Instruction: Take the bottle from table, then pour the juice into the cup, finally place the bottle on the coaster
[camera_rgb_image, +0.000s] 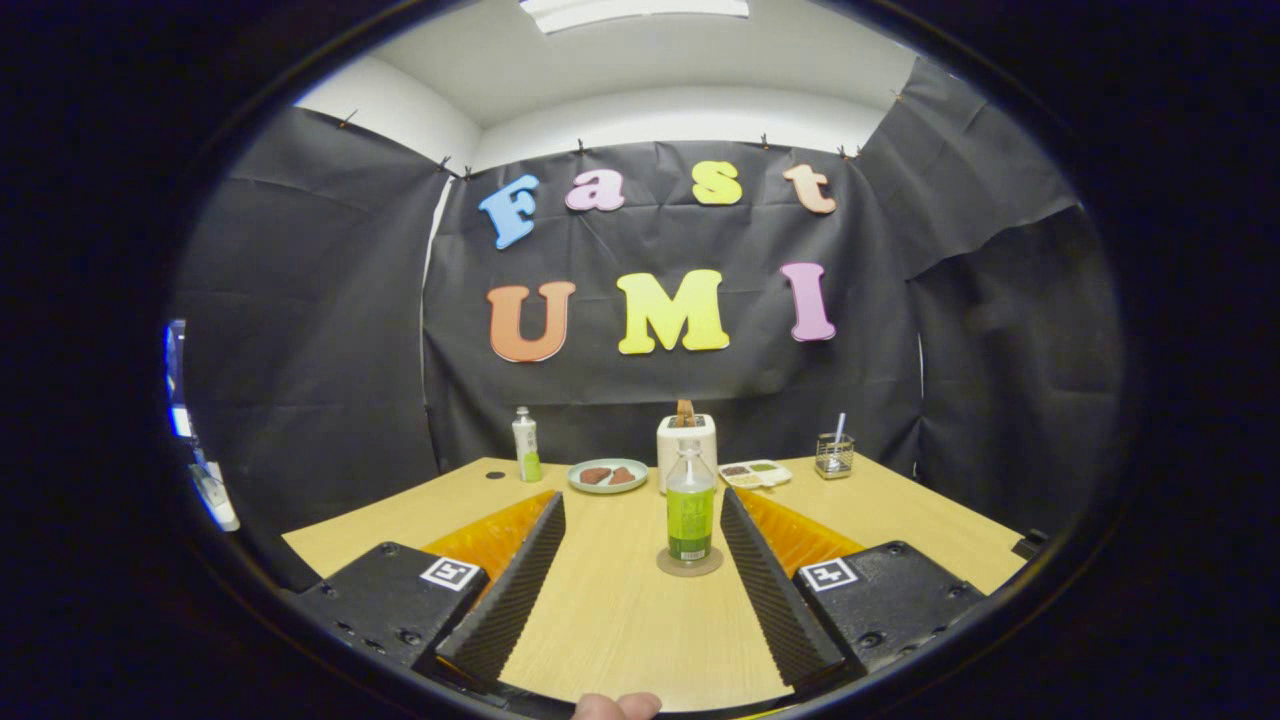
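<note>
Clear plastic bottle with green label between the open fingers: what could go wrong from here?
1. The clear plastic bottle with green label stands tall on a small round coaster, close to one of the fingers. The gripper is open; drifting sideways could tip the bottle.
2. The bottle looks uncapped and holds green juice, so a knock may spill it.
3. The white toaster stands right behind it; pushing forward could knock the bottle into the toaster.

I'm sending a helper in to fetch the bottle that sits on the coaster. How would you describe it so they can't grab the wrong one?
On the wooden table, look just ahead of the open gripper, between its fingers and nearer the right one. The bottle stands upright on a round coaster, in front of the white toaster. It is clear with green juice and a green label, unlike the slimmer white bottle farther back left.
</note>
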